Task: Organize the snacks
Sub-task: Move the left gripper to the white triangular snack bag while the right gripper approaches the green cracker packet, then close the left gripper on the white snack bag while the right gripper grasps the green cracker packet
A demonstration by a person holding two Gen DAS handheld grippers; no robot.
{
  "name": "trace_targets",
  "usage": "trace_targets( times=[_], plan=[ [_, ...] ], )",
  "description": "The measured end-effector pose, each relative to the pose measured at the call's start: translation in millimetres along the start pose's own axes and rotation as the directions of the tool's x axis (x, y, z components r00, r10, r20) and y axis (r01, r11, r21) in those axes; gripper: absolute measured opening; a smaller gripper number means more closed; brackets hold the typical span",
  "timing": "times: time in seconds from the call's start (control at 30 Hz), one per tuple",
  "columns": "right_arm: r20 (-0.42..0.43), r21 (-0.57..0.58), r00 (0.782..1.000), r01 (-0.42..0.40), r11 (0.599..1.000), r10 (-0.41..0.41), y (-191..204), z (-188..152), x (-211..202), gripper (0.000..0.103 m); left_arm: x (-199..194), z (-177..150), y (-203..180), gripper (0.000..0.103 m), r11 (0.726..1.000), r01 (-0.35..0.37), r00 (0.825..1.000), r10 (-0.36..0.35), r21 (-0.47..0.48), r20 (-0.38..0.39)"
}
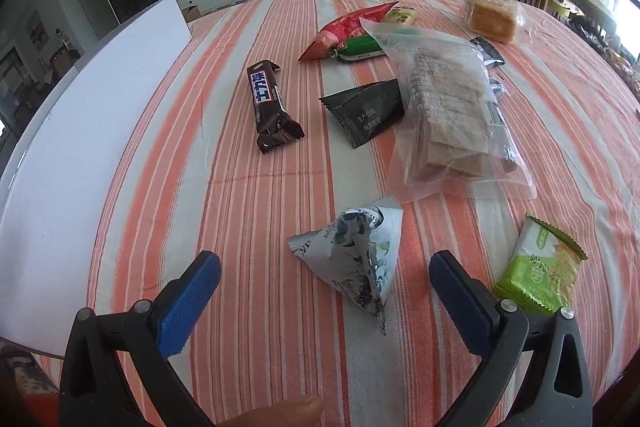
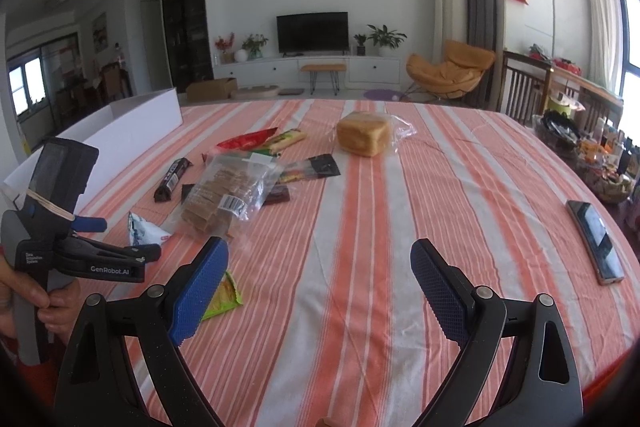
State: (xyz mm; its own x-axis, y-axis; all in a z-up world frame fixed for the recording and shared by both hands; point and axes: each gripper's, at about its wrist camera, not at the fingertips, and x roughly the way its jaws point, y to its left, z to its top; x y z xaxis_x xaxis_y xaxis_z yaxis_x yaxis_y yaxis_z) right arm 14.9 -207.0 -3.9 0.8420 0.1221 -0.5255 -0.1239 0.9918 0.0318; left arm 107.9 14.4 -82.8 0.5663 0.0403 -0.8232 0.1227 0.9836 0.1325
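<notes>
The left gripper (image 1: 325, 275) hangs with its blue pads spread wide, nothing between them, just short of the white pyramid-shaped packet (image 1: 352, 259) that lies crumpled on the striped tablecloth (image 1: 224, 163). To take it cleanly, I would bring the pads down either side of the packet's raised ridge and close there, rather than on the flat foil (which looks likely to slip or fold). The green wafer packet (image 1: 538, 267) sits just to the right, so keep that pad inside it. The white box (image 1: 92, 131) along the left edge seems the likely destination. The right gripper (image 2: 319, 267) is likewise spread and empty over bare cloth, well apart from the snacks.
</notes>
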Motion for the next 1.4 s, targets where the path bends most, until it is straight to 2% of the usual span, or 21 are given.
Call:
trace_targets(
  times=[0.07,0.17,0.2,0.3,0.4,0.53,0.57,0.63,0.67,0.73,0.8,0.83,0.9,0.97,1.03,1.1,1.13,1.17,1.2,1.27,1.4],
  plan=[
    [-0.034,-0.01,0.999,-0.035,0.999,0.035,2.2,-1.5,4.9,0.095,1.0,3.2,-0.6,0.103,1.0,-0.007,1.0,0.007,0.009,0.001],
    [-0.138,-0.012,0.98,-0.143,0.99,0.14,9.0,-8.8,19.2,0.095,10.2,5.1,17.1,0.103,0.993,0.096,0.994,-0.1,-0.075,-0.052],
    [-0.179,-0.01,0.968,-0.182,0.983,0.177,12.5,-12.2,25.4,0.095,11.6,4.9,24.2,0.103,0.987,0.118,0.991,-0.123,-0.107,-0.05],
    [-0.292,-0.029,0.927,-0.256,0.966,0.236,27.2,-17.7,44.3,0.095,14.3,5.3,33.5,0.103,0.989,0.117,0.99,-0.123,-0.094,-0.063],
    [-0.407,-0.093,0.883,-0.295,0.951,0.234,49.7,-15.9,70.5,0.094,17.0,7.7,37.7,0.103,0.988,0.145,0.986,-0.149,-0.055,-0.076],
    [-0.538,-0.174,0.813,-0.365,0.914,0.222,73.6,-14.5,103.0,0.094,14.1,5.5,40.5,0.102,0.987,0.149,0.983,-0.154,-0.061,-0.097],
    [-0.544,-0.2,0.812,-0.37,0.907,0.212,77.9,-14.2,107.4,0.095,11.8,4.4,40.3,0.095,0.986,0.162,0.983,-0.165,-0.049,-0.086],
    [-0.548,-0.217,0.81,-0.377,0.9,0.207,80.7,-12.8,112.4,0.093,6.5,3.9,38.1,0.076,0.982,0.188,0.98,-0.188,-0.017,-0.063],
    [-0.55,-0.215,0.809,-0.378,0.901,0.208,79.2,-11.4,114.6,0.092,4.2,3.9,37.1,0.071,0.98,0.199,0.978,-0.199,-0.006,-0.054],
    [-0.545,-0.205,0.811,-0.375,0.904,0.212,75.0,-10.1,115.3,0.088,0.8,4.3,35.1,0.05,0.977,0.214,0.976,-0.213,0.011,-0.037],
    [-0.514,-0.251,0.842,-0.332,0.909,0.165,69.9,-7.2,113.1,0.057,-0.7,5.5,35.9,0.048,0.974,0.225,0.974,-0.224,0.011,-0.03],
    [-0.517,-0.258,0.843,-0.317,0.913,0.147,64.6,-3.6,116.0,0.053,-0.8,6.3,36.7,0.047,0.972,0.236,0.971,-0.236,0.002,-0.025],
    [-0.513,-0.217,0.845,-0.296,0.93,0.149,47.1,1.0,121.9,0.053,-1.6,7.6,40.6,0.047,0.969,0.245,0.969,-0.245,-0.021,-0.019],
    [-0.469,-0.199,0.878,-0.211,0.957,0.096,24.1,5.8,128.0,0.053,-3.2,8.6,45.1,0.047,0.972,0.234,0.972,-0.234,-0.036,-0.006],
    [-0.44,-0.159,0.896,-0.143,0.977,0.06,0.0,8.3,132.7,0.053,-3.2,9.7,49.3,0.047,0.972,0.23,0.973,-0.23,-0.046,0.005],
    [-0.413,-0.134,0.908,-0.135,0.982,0.069,-13.8,6.0,129.3,0.058,-1.7,9.6,51.6,0.049,0.969,0.24,0.971,-0.24,-0.061,0.006],
    [-0.4,-0.132,0.914,-0.138,0.982,0.075,-17.0,4.4,128.1,0.061,0.1,9.8,51.0,0.053,0.969,0.239,0.971,-0.24,-0.068,0.002],
    [-0.394,-0.135,0.915,-0.146,0.98,0.082,-17.8,3.2,128.2,0.069,2.2,9.8,50.3,0.055,0.967,0.244,0.97,-0.245,-0.072,-0.005],
    [-0.389,-0.142,0.917,-0.153,0.978,0.088,-17.6,2.2,126.9,0.071,3.6,9.5,49.4,0.058,0.966,0.248,0.968,-0.249,-0.072,-0.013],
    [-0.38,-0.147,0.92,-0.161,0.976,0.095,-15.4,1.3,124.5,0.073,2.7,7.4,45.3,0.063,0.97,0.237,0.971,-0.238,-0.052,-0.013],
    [-0.376,-0.137,0.921,-0.161,0.977,0.099,-13.9,1.3,124.9,0.075,2.3,4.8,39.5,0.064,0.98,0.199,0.98,-0.199,-0.006,-0.023]
  ],
)
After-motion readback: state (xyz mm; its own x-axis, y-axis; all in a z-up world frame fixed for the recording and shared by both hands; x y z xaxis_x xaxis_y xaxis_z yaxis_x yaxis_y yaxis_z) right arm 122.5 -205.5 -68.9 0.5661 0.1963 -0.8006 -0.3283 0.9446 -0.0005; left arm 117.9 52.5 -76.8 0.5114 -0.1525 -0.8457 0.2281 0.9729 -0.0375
